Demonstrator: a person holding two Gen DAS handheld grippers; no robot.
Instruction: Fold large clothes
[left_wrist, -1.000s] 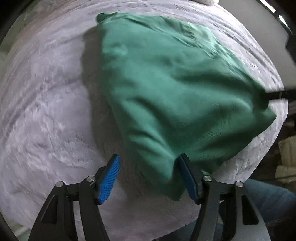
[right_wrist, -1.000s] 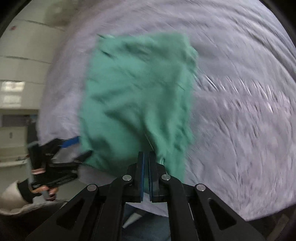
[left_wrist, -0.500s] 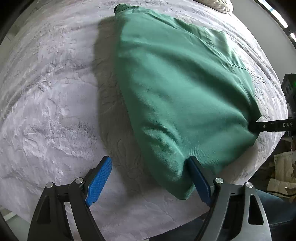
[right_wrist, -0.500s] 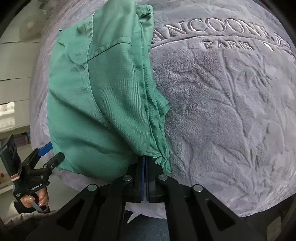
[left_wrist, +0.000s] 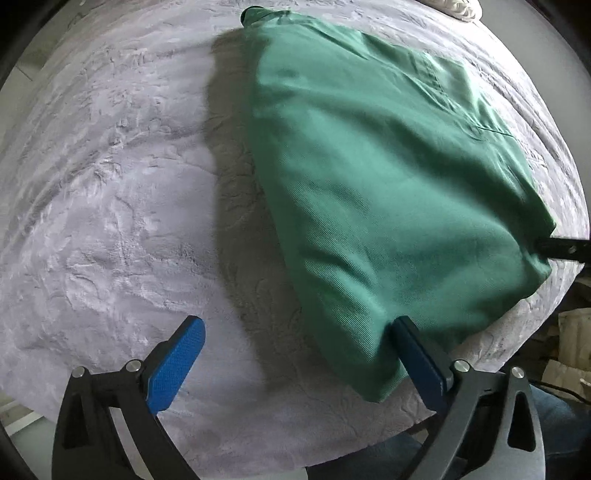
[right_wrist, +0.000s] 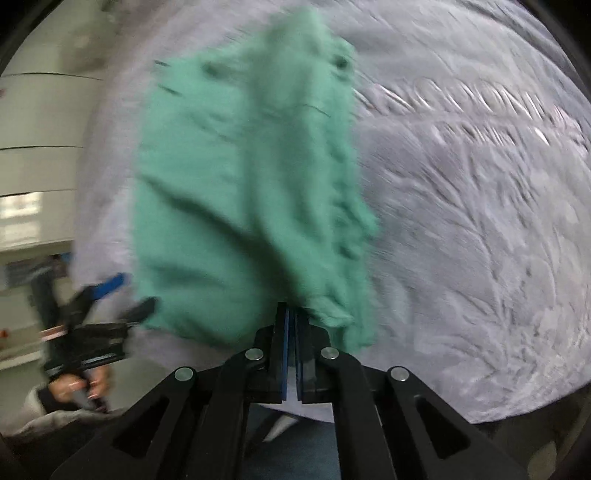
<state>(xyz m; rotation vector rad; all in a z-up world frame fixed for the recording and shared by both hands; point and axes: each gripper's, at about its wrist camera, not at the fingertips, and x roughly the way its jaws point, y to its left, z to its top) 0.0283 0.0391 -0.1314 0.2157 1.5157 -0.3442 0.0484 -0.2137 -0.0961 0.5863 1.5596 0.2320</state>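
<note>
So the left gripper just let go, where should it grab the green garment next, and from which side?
Judging by its pose, take the near folded corner of the green garment, coming straight down with the opening left gripper. That corner lies flat on the grey blanket; the right gripper pins the other corner.

The left gripper (left_wrist: 295, 354) has spread its blue pads far wider than 1 second ago and its jaws are opening, so the green garment (left_wrist: 388, 192) corner lies only against the right-hand pad, no longer pinched. The garment has settled flatter on the grey blanket (left_wrist: 110, 221), its far collar end now higher in the left wrist view.
</note>
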